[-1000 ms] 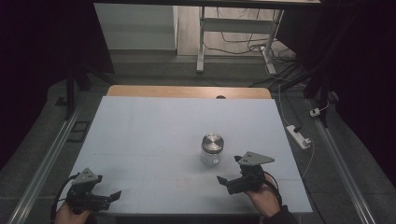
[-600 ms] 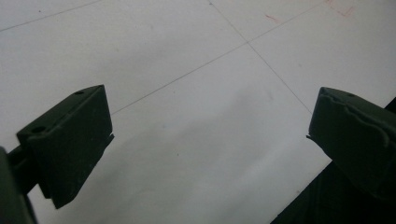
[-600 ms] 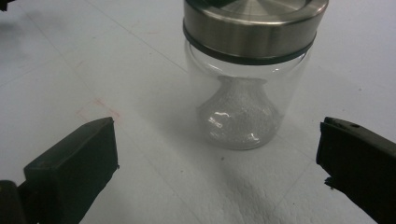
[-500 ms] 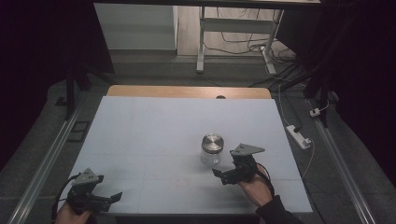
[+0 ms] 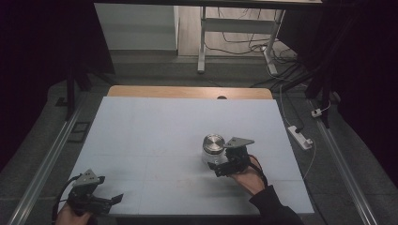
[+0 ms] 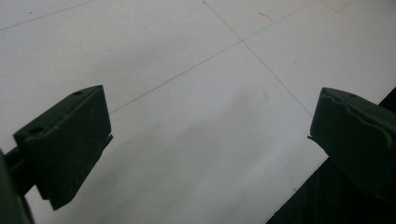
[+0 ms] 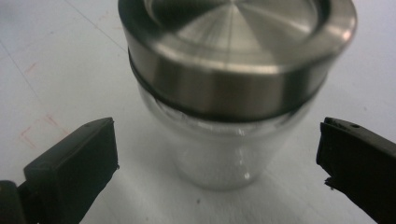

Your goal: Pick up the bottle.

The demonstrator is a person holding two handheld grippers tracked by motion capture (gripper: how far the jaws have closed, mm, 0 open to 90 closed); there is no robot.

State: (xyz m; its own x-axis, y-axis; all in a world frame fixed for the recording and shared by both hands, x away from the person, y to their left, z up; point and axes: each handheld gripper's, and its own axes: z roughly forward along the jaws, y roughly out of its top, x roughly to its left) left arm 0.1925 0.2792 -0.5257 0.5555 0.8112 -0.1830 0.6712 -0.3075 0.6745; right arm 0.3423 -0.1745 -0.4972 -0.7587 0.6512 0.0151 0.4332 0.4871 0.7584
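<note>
A small glass jar (image 5: 213, 149) with a brushed steel lid (image 7: 233, 56) stands upright, right of centre on the white table (image 5: 155, 126). My right gripper (image 5: 220, 167) is at the jar's near right side. In the right gripper view this gripper (image 7: 217, 161) is open, with the jar (image 7: 224, 154) just ahead of the gap and neither pad touching it. My left gripper (image 5: 111, 204) rests at the table's near left corner. Its jaws have just been opening, and the left gripper (image 6: 210, 140) has only bare table between them.
A wooden strip (image 5: 187, 91) borders the table's far edge. Metal rails (image 5: 47, 164) run along both sides. A white power strip (image 5: 300, 137) with cables lies on the floor to the right. Desk legs (image 5: 202, 42) stand beyond the table.
My right gripper has moved forward and left, from the near right of the table up to the jar. The left gripper has kept its place.
</note>
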